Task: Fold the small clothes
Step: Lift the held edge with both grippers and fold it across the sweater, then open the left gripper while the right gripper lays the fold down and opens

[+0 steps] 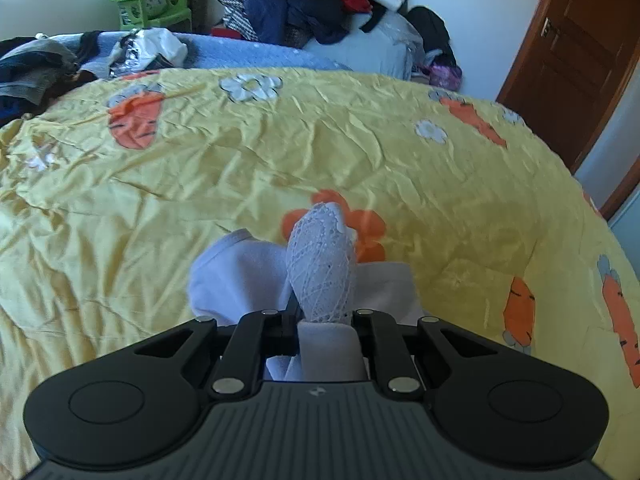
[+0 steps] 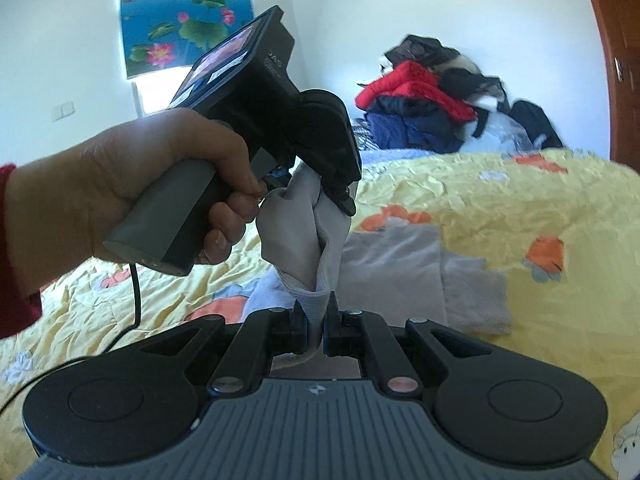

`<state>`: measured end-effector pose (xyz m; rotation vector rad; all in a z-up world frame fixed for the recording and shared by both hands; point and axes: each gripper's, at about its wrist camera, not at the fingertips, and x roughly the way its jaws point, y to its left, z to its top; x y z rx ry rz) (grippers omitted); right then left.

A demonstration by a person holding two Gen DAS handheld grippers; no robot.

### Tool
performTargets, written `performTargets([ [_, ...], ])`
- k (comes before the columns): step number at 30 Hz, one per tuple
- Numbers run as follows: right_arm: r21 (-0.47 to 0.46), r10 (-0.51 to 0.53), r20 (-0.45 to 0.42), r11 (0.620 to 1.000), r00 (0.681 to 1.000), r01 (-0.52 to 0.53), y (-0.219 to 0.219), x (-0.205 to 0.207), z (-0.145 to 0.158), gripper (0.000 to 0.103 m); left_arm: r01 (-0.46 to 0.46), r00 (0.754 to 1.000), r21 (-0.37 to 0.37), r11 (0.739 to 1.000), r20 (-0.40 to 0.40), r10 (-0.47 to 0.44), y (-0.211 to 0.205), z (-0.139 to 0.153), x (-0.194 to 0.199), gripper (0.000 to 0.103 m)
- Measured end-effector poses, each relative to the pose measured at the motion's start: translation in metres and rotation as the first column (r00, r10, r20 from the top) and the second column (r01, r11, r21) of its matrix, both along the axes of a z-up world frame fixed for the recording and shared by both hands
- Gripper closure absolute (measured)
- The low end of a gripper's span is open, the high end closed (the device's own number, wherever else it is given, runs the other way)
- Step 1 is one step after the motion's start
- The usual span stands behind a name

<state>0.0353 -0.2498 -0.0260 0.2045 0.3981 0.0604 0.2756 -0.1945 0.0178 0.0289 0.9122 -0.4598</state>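
Note:
A small white garment (image 1: 240, 276) with a lace part (image 1: 320, 264) hangs bunched over the yellow bedspread (image 1: 200, 160). My left gripper (image 1: 325, 316) is shut on it, and cloth fills the gap between the fingers. In the right wrist view the same garment (image 2: 296, 232) stretches between both tools. A hand (image 2: 132, 184) holds the left gripper (image 2: 340, 200), which is clamped on the upper end. My right gripper (image 2: 317, 316) is shut on the ribbed lower edge. Both sets of pads are hidden by cloth.
A flat grey cloth (image 2: 420, 276) lies on the bedspread behind the garment. A heap of dark and red clothes (image 2: 432, 100) sits at the far end of the bed. A wooden door (image 1: 572, 60) stands to the right. A cable (image 2: 136, 300) hangs from the left tool.

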Motion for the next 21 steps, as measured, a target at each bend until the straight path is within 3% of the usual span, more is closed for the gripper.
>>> performTargets([
  [13, 0.219, -0.021, -0.09, 0.975, 0.996, 0.04, -0.045, 0.009, -0.028, 0.095, 0.043, 0.999, 0.059, 0.997, -0.021, -0.041, -0.041, -0.025, 0.002, 0.085],
  [15, 0.247, -0.022, -0.1, 0.968, 0.995, 0.046, -0.049, 0.011, -0.032, 0.095, 0.045, 0.999, 0.057, 0.997, -0.015, -0.044, -0.045, -0.023, 0.001, 0.074],
  [16, 0.261, -0.021, -0.106, 0.964, 0.994, 0.048, -0.051, 0.011, -0.034, 0.094, 0.047, 0.999, 0.042, 0.998, -0.008, -0.046, -0.045, -0.021, 0.0, 0.06],
  [17, 0.278, -0.021, -0.112, 0.959, 0.993, 0.052, -0.053, 0.012, -0.037, 0.094, 0.046, 0.999, 0.027, 0.999, 0.002, -0.046, -0.046, -0.019, -0.001, 0.038],
  [19, 0.305, -0.022, -0.124, 0.95, 0.992, 0.059, -0.056, 0.012, -0.04, 0.094, 0.035, 0.999, 0.005, 0.999, 0.04, -0.035, -0.046, -0.013, -0.003, 0.019],
  [21, 0.341, -0.021, -0.142, 0.938, 0.99, 0.069, -0.061, 0.014, -0.045, 0.094, 0.024, 0.997, 0.001, 1.0, 0.079, -0.024, -0.046, -0.007, -0.006, 0.019],
])
